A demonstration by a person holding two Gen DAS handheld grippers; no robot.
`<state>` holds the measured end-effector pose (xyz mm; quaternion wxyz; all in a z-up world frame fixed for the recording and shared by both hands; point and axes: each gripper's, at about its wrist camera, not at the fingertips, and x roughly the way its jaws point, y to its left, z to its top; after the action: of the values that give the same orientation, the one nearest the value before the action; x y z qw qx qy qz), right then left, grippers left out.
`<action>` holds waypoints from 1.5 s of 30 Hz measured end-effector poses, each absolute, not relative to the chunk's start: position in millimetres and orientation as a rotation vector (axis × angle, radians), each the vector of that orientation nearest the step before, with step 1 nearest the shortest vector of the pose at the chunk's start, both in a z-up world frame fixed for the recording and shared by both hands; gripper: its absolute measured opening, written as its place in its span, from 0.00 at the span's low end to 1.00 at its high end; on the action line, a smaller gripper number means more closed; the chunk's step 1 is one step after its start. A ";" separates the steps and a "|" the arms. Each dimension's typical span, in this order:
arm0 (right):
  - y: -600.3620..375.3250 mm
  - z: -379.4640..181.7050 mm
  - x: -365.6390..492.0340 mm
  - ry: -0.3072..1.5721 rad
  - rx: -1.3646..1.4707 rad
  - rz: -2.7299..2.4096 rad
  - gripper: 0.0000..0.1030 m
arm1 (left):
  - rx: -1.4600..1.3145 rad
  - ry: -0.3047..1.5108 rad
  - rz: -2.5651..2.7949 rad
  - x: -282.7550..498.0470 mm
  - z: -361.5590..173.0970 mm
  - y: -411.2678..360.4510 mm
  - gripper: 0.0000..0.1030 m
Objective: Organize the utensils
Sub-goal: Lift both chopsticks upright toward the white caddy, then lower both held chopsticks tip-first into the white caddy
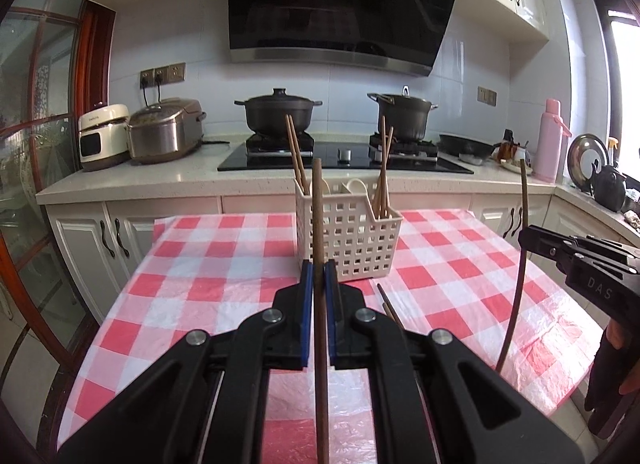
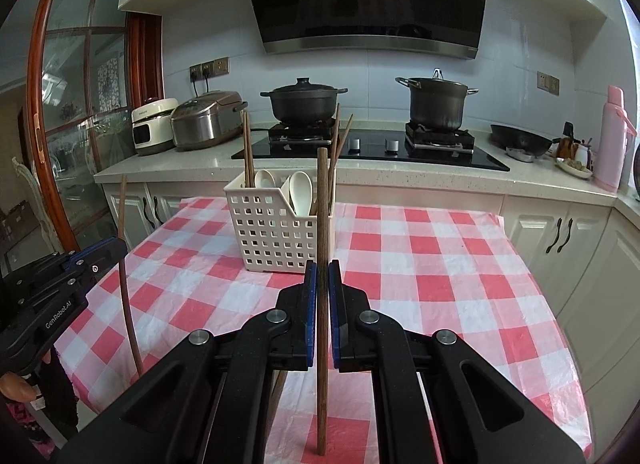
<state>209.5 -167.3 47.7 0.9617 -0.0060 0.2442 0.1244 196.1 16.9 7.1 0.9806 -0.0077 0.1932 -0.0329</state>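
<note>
Both wrist cameras sit just behind their own jaws, looking forward and slightly downward across the checked table [image 1: 208, 264] toward the stove counter [image 2: 360, 168]. The left view stands left of the right one; each catches the other gripper at its edge. Both share the white basket [image 1: 352, 232], probably equally near.
</note>
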 end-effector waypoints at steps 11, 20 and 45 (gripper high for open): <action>-173.2 55.8 212.4 0.460 0.020 0.247 0.06 | -0.018 0.342 -0.052 197.1 21.2 21.8 0.06; -172.6 63.0 223.8 0.426 0.024 0.252 0.06 | -0.003 0.333 -0.066 213.3 28.2 18.8 0.06; -158.1 116.8 314.4 0.325 0.016 0.310 0.06 | -0.017 0.262 -0.128 290.4 114.0 25.6 0.06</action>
<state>314.4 -158.1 116.8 0.9749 0.0081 0.1612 0.1535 290.4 25.6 114.0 0.9894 -0.0087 0.1303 -0.0638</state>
